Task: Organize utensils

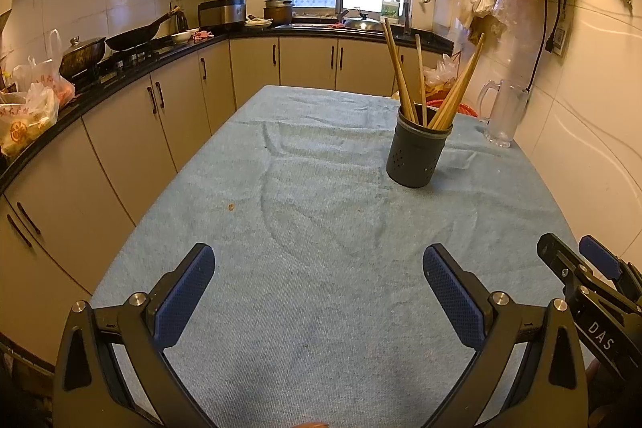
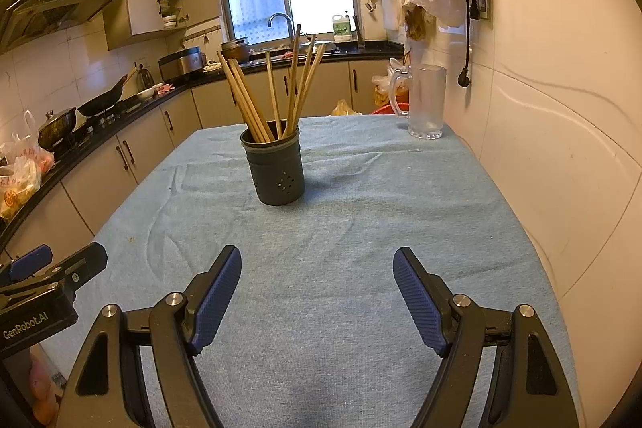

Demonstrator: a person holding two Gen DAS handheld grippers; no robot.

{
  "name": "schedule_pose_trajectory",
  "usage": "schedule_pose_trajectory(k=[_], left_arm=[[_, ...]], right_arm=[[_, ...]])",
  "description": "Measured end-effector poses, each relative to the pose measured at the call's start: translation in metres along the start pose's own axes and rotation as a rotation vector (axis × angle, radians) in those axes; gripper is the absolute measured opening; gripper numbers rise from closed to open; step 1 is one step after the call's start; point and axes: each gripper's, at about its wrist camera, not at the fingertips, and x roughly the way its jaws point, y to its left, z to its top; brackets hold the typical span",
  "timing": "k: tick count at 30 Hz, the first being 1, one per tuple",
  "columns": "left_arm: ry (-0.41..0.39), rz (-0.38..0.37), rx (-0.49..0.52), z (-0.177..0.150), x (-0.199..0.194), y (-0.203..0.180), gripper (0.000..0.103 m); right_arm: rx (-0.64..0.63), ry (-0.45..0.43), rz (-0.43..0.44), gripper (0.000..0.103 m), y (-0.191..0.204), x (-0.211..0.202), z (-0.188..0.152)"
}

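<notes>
Nearest the lens: left gripper, jaws wide apart, nothing between the blue pads, only cloth below. Same for right gripper: jaws spread wide, empty, tilted down toward the table. Both held low at the near edge, side by side, well apart from the holder. Probably a waiting pose, either before a first reach or after the last utensil is put away; impossible to tell which from here.

Further on, upright on the cloth toward the far half of the table: dark round holder with small holes in its wall. Inside, chopsticks, leaning out in two loose groups, tips down, tops fanned. No loose utensil visible anywhere on the cloth, so likely the sorting is near its end or done. Fanned like this because the holder is wide and the sticks thin; easy to knock when reaching in.

Surface: light blue towel-like cloth, wrinkled, with a few small crumbs. In the far right corner, beside the tiled wall, a clear glass mug, empty as far as seen.

Around: narrow kitchen, beige cabinets, black counter with pans, window above the sink, plastic bags hanging on the right wall.
</notes>
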Motion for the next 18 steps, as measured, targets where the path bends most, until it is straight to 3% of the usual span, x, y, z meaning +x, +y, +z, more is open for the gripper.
schedule_pose_trajectory(k=[18], left_arm=[[0.045,0.001,0.008,-0.004,0.016,-0.003,0.103]], right_arm=[[-0.003,0.046,0.002,0.083,0.001,0.014,-0.004]])
